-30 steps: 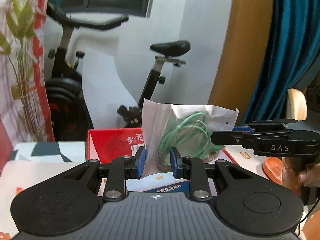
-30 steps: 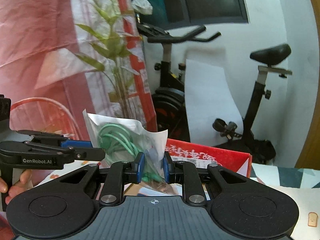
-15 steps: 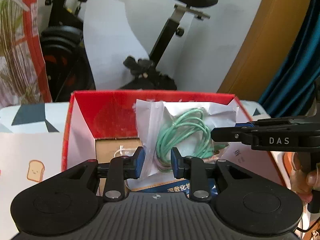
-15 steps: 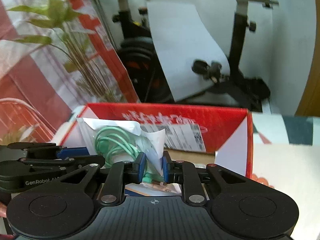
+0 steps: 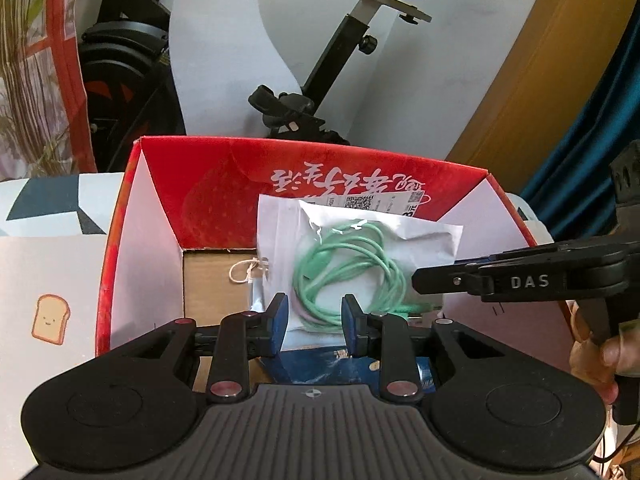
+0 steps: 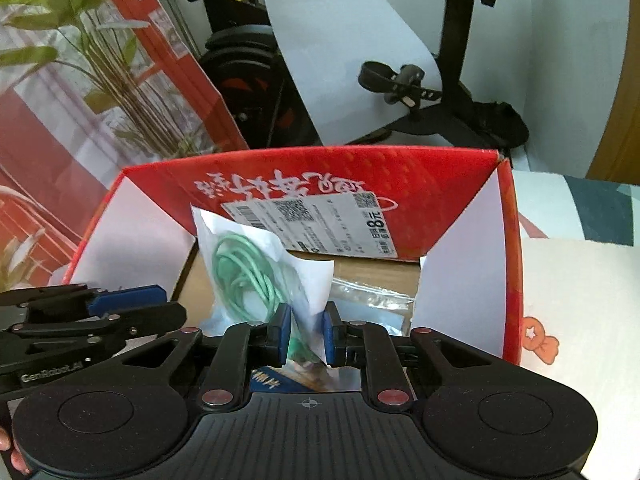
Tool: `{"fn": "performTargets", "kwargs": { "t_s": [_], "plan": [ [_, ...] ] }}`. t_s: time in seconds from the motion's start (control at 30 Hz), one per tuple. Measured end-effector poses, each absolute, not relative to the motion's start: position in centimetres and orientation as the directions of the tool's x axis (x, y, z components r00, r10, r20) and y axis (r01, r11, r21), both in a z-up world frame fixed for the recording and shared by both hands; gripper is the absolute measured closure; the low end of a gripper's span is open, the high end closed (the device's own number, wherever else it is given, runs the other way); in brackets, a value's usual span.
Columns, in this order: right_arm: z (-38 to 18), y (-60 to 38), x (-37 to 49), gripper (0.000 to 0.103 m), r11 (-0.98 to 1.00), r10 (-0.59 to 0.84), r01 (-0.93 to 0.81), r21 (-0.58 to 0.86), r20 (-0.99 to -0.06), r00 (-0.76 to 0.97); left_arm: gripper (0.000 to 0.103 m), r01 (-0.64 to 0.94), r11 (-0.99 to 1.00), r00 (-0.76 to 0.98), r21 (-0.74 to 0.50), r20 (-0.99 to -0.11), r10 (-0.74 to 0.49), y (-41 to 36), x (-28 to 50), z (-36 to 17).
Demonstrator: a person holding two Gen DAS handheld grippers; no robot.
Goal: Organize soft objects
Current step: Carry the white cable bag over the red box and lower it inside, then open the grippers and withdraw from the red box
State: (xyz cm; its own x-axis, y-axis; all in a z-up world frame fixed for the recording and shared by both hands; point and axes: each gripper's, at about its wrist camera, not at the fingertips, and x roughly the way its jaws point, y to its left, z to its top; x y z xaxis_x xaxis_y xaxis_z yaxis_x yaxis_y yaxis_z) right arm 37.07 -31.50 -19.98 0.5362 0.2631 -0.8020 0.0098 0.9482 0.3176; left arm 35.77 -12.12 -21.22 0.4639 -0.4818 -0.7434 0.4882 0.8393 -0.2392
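Observation:
A clear plastic bag [image 5: 360, 248] with a coiled green cable hangs just inside an open red cardboard box [image 5: 280, 150]. My left gripper [image 5: 315, 326] is shut on the bag's lower left part. From the right, the right gripper [image 5: 416, 280] reaches in to the bag's edge. In the right wrist view the same bag [image 6: 248, 268] stands upright over the box [image 6: 320, 156], and my right gripper [image 6: 306, 336] is shut on its lower corner. The left gripper [image 6: 164, 300] shows at the left there.
On the box's floor lie a blue packet [image 5: 320, 364], a clear zip bag [image 6: 372, 296] and a string tag [image 5: 244, 270]. A shipping label [image 6: 316, 220] is stuck to the far wall. An exercise bike [image 5: 312, 80] stands behind. A person's hand [image 5: 592, 344] holds the right gripper.
Both grippers have come down and tipped forward with the bag, from above the box's rim to inside the box. Both still hold the bag.

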Motion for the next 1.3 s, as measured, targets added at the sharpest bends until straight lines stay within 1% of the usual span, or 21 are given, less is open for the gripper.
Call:
{"fn": "performTargets", "kwargs": {
  "t_s": [0.17, 0.27, 0.4, 0.53, 0.6, 0.8, 0.93, 1.1, 1.23, 1.3],
  "plan": [
    [-20.3, -32.0, 37.3, 0.087, 0.949, 0.245, 0.043, 0.313, -0.813, 0.528, 0.074, 0.474, 0.84, 0.465, -0.264, -0.735, -0.494, -12.0, 36.2, -21.4],
    [-20.1, -32.0, 37.0, 0.083, 0.957, 0.201, 0.068, 0.282, -0.814, 0.545, 0.074, 0.474, 0.84, 0.469, -0.263, -0.732, -0.494, -12.0, 36.1, -21.4],
    [-19.2, -31.7, 35.8, 0.079, 0.972, 0.115, 0.09, 0.218, -0.772, 0.625, 0.074, 0.479, 0.839, 0.474, -0.257, -0.729, -0.494, -11.9, 36.0, -21.4],
    [-18.4, -31.4, 34.6, 0.079, 0.98, 0.069, 0.089, 0.18, -0.717, 0.693, 0.074, 0.481, 0.838, 0.476, -0.258, -0.725, -0.497, -11.9, 36.0, -21.4],
    [-18.3, -31.4, 34.4, 0.079, 0.98, 0.074, 0.082, 0.184, -0.707, 0.704, 0.074, 0.482, 0.838, 0.478, -0.255, -0.725, -0.496, -11.9, 36.0, -21.5],
    [-18.6, -32.4, 34.5, 0.079, 0.97, 0.093, 0.098, 0.222, -0.713, 0.695, 0.074, 0.486, 0.839, 0.485, -0.245, -0.722, -0.493, -11.8, 35.9, -21.6],
    [-18.5, -32.0, 34.3, 0.079, 0.973, 0.085, 0.093, 0.211, -0.704, 0.705, 0.074, 0.483, 0.848, 0.507, -0.219, -0.719, -0.475, -12.0, 35.7, -21.4],
    [-17.0, -31.7, 33.1, 0.079, 0.976, 0.082, 0.072, 0.203, -0.658, 0.749, 0.074, 0.493, 0.853, 0.538, -0.17, -0.711, -0.452, -12.2, 35.3, -20.7],
    [-15.0, -31.2, 30.9, 0.079, 0.985, 0.089, 0.024, 0.173, -0.614, 0.784, 0.074, 0.507, 0.849, 0.577, -0.149, -0.673, -0.463, -11.5, 34.1, -18.7],
    [-14.0, -30.9, 29.4, 0.078, 0.987, 0.092, 0.003, 0.158, -0.588, 0.804, 0.074, 0.507, 0.846, 0.593, -0.166, -0.645, -0.482, -10.8, 33.3, -17.5]
  ]
}}
